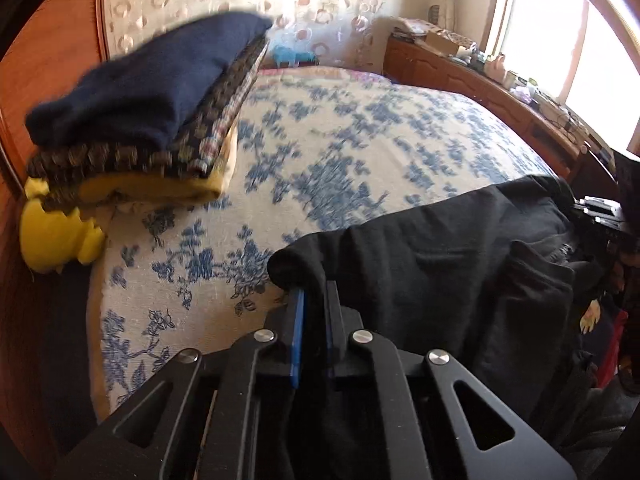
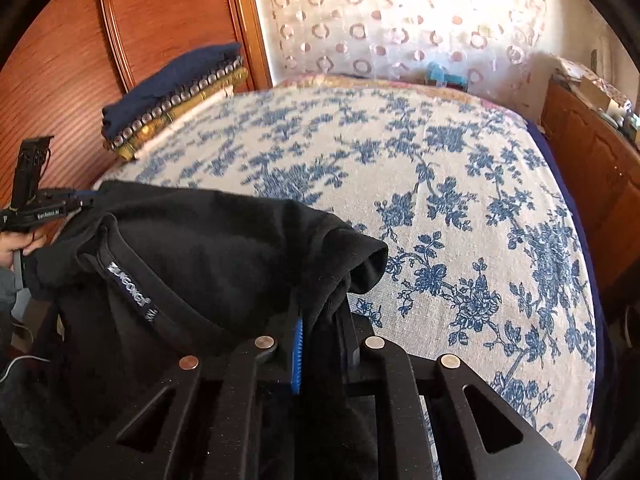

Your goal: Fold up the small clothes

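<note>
Reddish wood panelling (image 2: 60, 80) stands at the far left of the room, and against it, on the left edge of the bed, sits a stack of folded clothes (image 1: 140, 120): a navy piece on top, a dark patterned one under it, yellow at the bottom. A yellow object (image 1: 52, 240) lies just below the stack, its form unclear. The bedspread (image 1: 340, 140), cream with blue flowers, covers the bed across the middle; behind it hangs a pale curtain (image 2: 400, 20) with ring shapes. To the right runs a wooden ledge (image 1: 480, 84) crowded with small things, under a bright window (image 1: 560, 40). A black T-shirt (image 2: 208, 240) hangs stretched between the two grippers above the near edge of the bed, its collar label visible in the right wrist view, the cloth sagging in soft folds. The left gripper (image 1: 314, 320) is pinching one shoulder of the shirt between its blue pads; the right gripper (image 2: 320, 332) is pinching the other shoulder, sleeve drooping over its tips.
</note>
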The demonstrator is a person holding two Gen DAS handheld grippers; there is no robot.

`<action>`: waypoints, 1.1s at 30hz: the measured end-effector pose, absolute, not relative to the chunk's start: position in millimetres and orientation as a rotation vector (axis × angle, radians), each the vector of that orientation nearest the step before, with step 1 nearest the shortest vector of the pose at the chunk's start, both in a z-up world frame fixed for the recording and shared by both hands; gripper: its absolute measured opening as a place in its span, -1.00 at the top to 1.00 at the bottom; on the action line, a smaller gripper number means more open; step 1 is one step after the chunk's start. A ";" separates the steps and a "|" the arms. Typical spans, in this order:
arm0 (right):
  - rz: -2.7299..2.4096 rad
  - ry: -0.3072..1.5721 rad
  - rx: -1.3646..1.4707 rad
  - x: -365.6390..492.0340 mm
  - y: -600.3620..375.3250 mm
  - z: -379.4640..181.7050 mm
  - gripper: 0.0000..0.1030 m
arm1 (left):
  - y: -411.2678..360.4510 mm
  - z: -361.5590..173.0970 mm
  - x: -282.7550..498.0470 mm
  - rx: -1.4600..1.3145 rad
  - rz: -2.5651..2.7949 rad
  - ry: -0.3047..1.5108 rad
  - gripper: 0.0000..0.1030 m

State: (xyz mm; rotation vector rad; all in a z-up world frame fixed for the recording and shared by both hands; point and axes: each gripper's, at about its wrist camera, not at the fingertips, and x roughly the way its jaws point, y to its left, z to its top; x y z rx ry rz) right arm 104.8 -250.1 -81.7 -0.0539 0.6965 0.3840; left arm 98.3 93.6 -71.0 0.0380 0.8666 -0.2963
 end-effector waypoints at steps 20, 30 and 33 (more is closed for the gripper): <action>0.402 0.222 0.010 -83.3 -319.0 97.3 0.78 | 87.6 146.5 -43.7 0.005 -0.407 0.267 0.85; 0.342 0.145 -0.109 -37.2 -339.1 197.8 0.78 | 69.7 228.0 56.4 0.114 -0.320 0.196 0.85; 0.266 0.203 -0.140 20.4 -328.2 198.3 0.78 | 61.0 210.9 111.9 0.166 -0.252 0.240 0.84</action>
